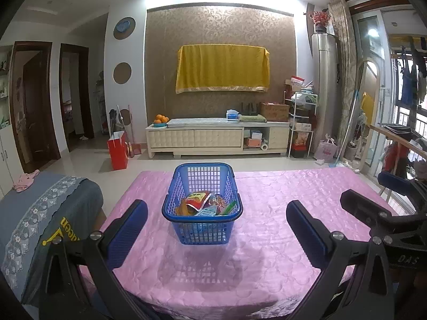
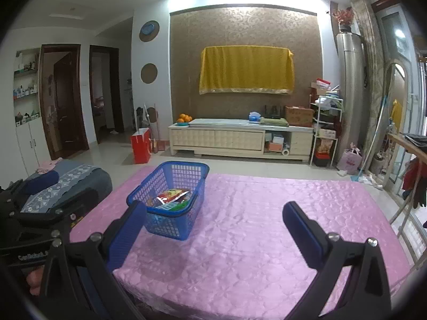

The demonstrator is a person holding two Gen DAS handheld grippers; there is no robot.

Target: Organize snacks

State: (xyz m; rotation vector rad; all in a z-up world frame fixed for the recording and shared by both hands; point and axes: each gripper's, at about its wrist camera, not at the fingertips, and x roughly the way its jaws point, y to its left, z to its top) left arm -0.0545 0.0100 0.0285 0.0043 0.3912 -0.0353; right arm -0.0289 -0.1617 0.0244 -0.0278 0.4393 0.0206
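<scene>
A blue plastic basket (image 1: 170,194) stands on the pink tablecloth (image 1: 280,208) and holds several snack packets (image 1: 198,200), the top one red and yellow. My left gripper (image 1: 217,229) is open and empty, just short of the basket, its fingers either side. In the right wrist view the basket (image 2: 149,186) sits to the left with the snack packets (image 2: 172,195) inside. My right gripper (image 2: 213,232) is open and empty over the pink tablecloth (image 2: 253,213), its left finger (image 2: 128,229) overlapping the basket's near corner. The right gripper also shows in the left wrist view (image 1: 379,208), at the right edge.
A grey sofa arm (image 1: 48,208) with a lace cover lies left of the table. Beyond the table are a cream TV cabinet (image 1: 216,136), a red paper bag (image 1: 117,150) on the floor and a cluttered shelf rack (image 1: 301,128). A wooden rail (image 2: 408,149) runs at the right.
</scene>
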